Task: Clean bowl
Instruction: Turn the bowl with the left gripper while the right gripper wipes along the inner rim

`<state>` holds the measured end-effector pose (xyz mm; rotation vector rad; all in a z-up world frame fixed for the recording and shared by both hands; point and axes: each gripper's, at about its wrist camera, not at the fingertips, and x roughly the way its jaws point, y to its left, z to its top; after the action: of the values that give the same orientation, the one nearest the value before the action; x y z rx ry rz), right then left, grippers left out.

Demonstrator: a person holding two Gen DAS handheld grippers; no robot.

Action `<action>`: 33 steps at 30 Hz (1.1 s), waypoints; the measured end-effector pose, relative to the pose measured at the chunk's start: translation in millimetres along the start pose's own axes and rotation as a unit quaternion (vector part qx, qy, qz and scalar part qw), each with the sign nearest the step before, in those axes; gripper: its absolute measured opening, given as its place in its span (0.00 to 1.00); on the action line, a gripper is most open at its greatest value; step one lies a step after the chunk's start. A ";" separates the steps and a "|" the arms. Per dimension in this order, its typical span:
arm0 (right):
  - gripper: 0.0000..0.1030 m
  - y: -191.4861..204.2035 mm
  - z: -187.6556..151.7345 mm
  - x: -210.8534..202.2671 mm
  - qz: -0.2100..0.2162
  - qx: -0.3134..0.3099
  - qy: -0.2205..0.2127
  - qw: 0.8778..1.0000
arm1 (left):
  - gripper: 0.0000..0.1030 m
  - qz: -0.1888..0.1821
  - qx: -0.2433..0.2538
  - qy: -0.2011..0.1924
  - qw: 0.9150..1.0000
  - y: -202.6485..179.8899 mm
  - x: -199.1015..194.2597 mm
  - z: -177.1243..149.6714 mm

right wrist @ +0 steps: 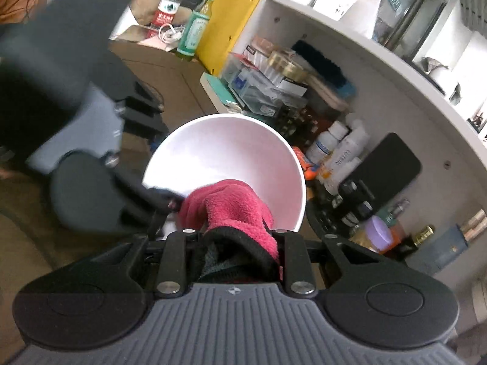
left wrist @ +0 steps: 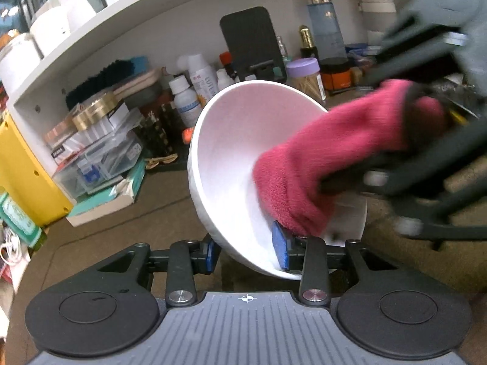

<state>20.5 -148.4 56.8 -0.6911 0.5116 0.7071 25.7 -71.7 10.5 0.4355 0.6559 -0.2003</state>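
Observation:
A white bowl (left wrist: 231,158) is held tilted above the brown table, its mouth turned to the right. My left gripper (left wrist: 248,251) is shut on the bowl's lower rim, one blue pad inside and one outside. A crimson cloth (left wrist: 307,176) is pressed against the inside of the bowl. In the right wrist view the same cloth (right wrist: 231,210) bulges out between the fingers of my right gripper (right wrist: 234,237), which is shut on it, and reaches into the bowl (right wrist: 225,155). The right gripper body is blurred in the left wrist view.
A white shelf unit (left wrist: 170,30) behind the bowl is crowded with bottles, jars, a dark phone stand (left wrist: 252,42) and clear boxes (left wrist: 100,152). A yellow panel (right wrist: 225,24) and a green bottle (right wrist: 194,30) stand at the shelf's left end on the brown table (left wrist: 127,228).

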 end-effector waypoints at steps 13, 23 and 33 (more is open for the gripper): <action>0.25 -38.9 -21.1 8.9 -0.008 0.146 -0.047 0.988 | 0.59 -0.028 -0.064 0.004 0.998 15.0 12.4 5.4; 0.24 -46.0 -53.4 -14.1 0.009 0.238 -0.059 0.969 | 0.40 -0.061 -0.121 -0.012 0.991 18.5 24.5 10.0; 0.24 -50.2 -73.4 -49.1 0.045 0.320 -0.082 0.943 | 0.23 -0.026 -0.058 -0.009 0.998 13.3 6.2 10.0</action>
<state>10.7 -249.5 58.7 0.0025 0.5798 0.6273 40.2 -64.6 18.0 0.3056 0.6575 -0.2147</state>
